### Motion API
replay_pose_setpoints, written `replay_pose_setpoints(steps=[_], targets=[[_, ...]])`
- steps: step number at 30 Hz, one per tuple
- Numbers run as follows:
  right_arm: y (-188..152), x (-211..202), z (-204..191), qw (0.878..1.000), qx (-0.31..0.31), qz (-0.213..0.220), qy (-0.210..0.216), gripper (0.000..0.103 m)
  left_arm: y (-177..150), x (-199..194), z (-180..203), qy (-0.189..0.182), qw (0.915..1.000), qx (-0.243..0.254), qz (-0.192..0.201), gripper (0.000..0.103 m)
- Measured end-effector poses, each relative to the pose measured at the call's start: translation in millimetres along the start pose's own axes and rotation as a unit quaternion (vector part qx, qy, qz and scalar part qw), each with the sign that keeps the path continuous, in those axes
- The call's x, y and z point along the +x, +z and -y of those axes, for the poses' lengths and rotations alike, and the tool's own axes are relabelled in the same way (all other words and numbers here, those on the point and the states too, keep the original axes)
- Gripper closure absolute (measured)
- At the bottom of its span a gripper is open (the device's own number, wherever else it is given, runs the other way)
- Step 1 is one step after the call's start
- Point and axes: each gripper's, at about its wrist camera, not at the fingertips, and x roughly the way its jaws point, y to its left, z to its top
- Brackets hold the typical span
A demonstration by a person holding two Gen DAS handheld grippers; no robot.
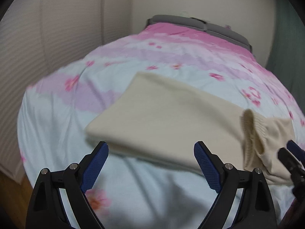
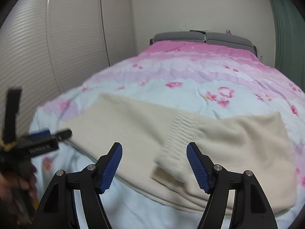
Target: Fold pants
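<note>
Cream knit pants (image 1: pixel 167 114) lie folded on the bed, and they also show in the right wrist view (image 2: pixel 144 131). Their ribbed waistband (image 2: pixel 177 145) lies folded over the middle, in front of my right gripper. My left gripper (image 1: pixel 151 152) is open and empty, just above the near edge of the pants at their left end. My right gripper (image 2: pixel 154 154) is open and empty, close over the waistband fold. The left gripper shows blurred at the left of the right wrist view (image 2: pixel 47 135). The right gripper's tip shows at the right edge of the left wrist view (image 1: pixel 291 156).
The bed has a pale blue and pink floral cover (image 2: pixel 190 76) and a grey headboard (image 2: pixel 205 37) at the far end. White wardrobe doors (image 2: pixel 66 47) stand to the left. A green curtain (image 2: pixel 286 28) hangs at the right.
</note>
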Motion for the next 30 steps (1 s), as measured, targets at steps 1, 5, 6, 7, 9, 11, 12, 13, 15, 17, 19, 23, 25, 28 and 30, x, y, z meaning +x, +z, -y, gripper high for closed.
replay_pose_setpoints(steps=[1,5,6,7,9,11,12,13,15,17,19,23,25,28,30], targets=[[1.9,2.5,-6.7,1.000,0.001,0.003,0.007,0.032,-1.8,3.4,-9.2,0.003,0.9999,-0.012,-0.003,0.011],[10.7,24.1,-34.3,0.999,-0.017,-0.006,0.034,0.032,-9.4,22.0,-39.0,-0.007,0.9976,-0.065,-0.023,0.017],[13.8,28.0,-41.1,0.999,-0.024,-0.006,0.040,0.032,-10.6,25.1,-45.7,-0.010,0.9963,-0.082,-0.026,0.017],[17.2,31.4,-46.5,0.998,-0.032,-0.006,0.045,0.032,-11.6,28.2,-55.0,-0.014,0.9940,-0.105,-0.027,0.017],[28.6,39.5,-53.8,0.997,-0.048,-0.006,0.061,0.032,-11.9,32.4,-68.5,-0.018,0.9893,-0.142,-0.029,0.017],[44.6,51.6,-57.4,0.994,-0.067,-0.012,0.081,0.032,-11.7,37.6,-77.9,-0.022,0.9839,-0.174,-0.034,0.017],[52.8,58.0,-58.9,0.993,-0.076,-0.016,0.089,0.032,-11.4,40.7,-81.1,-0.026,0.9811,-0.188,-0.035,0.017],[64.5,67.4,-59.9,0.990,-0.091,-0.022,0.104,0.032,-11.4,42.9,-82.9,-0.027,0.9799,-0.194,-0.037,0.017],[84.8,85.6,-61.9,0.984,-0.114,-0.033,0.130,0.032,-9.1,49.3,-83.5,-0.028,0.9772,-0.207,-0.039,0.017],[108.8,112.7,-63.8,0.976,-0.137,-0.051,0.160,0.032,-7.9,58.9,-86.5,-0.033,0.9706,-0.233,-0.051,0.017],[128.2,142.4,-65.6,0.968,-0.153,-0.069,0.189,0.032,-10.8,64.7,-92.1,-0.041,0.9593,-0.272,-0.062,0.018],[153.3,212.5,-70.8,0.946,-0.165,-0.138,0.243,0.031,-10.6,71.9,-96.4,-0.043,0.9430,-0.325,-0.057,0.022],[158.2,240.7,-75.1,0.938,-0.170,-0.165,0.252,0.031,-8.5,77.0,-96.7,-0.042,0.9383,-0.339,-0.055,0.024],[161.5,279.2,-81.6,0.931,-0.171,-0.192,0.258,0.031,-7.9,87.5,-95.1,-0.043,0.9308,-0.358,-0.057,0.026],[162.4,301.4,-85.5,0.923,-0.167,-0.211,0.276,0.031,-6.7,93.3,-95.3,-0.044,0.9282,-0.365,-0.055,0.028]])
